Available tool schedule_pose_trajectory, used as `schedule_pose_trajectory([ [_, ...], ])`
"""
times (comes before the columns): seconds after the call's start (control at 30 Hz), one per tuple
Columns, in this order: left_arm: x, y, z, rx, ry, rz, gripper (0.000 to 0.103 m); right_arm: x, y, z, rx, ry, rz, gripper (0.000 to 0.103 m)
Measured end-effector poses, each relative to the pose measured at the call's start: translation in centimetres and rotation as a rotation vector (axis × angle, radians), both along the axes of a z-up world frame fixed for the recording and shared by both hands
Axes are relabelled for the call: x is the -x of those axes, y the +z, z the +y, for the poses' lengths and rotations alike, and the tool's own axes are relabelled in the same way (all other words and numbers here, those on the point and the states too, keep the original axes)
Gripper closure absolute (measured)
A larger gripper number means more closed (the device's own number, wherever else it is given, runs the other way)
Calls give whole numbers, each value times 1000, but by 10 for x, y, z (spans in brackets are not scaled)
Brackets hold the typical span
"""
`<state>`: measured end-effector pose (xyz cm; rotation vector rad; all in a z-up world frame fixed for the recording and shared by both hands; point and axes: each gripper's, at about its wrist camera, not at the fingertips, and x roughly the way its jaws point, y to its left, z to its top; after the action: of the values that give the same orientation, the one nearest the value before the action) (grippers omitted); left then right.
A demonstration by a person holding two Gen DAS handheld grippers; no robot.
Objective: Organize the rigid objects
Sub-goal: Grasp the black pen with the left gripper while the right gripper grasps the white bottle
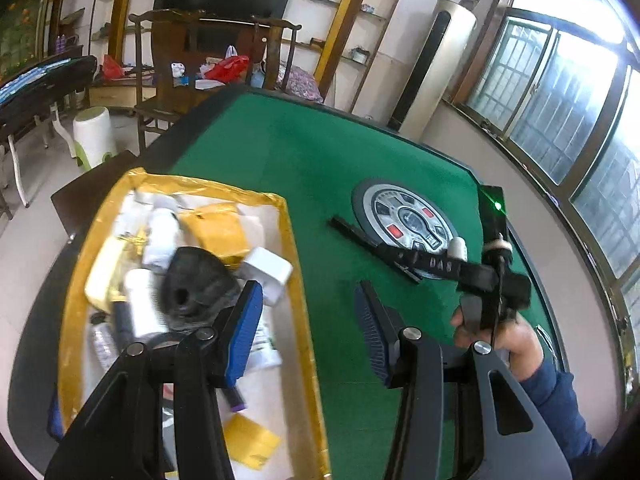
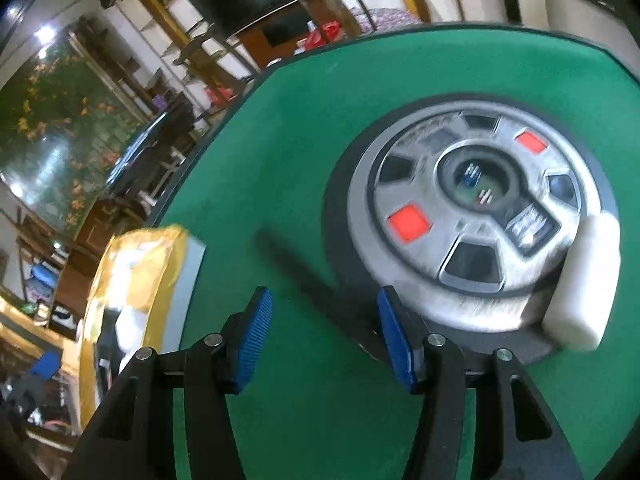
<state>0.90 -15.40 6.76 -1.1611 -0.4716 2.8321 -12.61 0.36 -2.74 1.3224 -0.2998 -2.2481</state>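
While the left gripper (image 1: 308, 320) hangs wide open and empty over the rim of the yellow-edged box (image 1: 298, 280) already crowded with bottles, cartons and a dark rounded object (image 1: 196, 286), the right gripper (image 2: 324, 336), equally open and holding nothing, appears to be lining up on the black comb (image 2: 316, 284) lying on the felt against the round control hub (image 2: 476, 216). The next move, I judge, calls for closing squarely across that thin comb, with the white bottle (image 2: 584, 280) on the hub left for afterwards. All this sits on a green mahjong table (image 1: 312, 152) in a room with wooden chairs, shelving, a tower air conditioner and barred windows.
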Motion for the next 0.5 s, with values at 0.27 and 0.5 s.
schedule_pose_trajectory([
  [0.27,40,-12,38,-30,-38,-99,57,-17,26,60,24,-143,110,53],
  [0.5,94,-35,78,-93,-15,-210,57,-14,32,111,-20,-331,134,54],
])
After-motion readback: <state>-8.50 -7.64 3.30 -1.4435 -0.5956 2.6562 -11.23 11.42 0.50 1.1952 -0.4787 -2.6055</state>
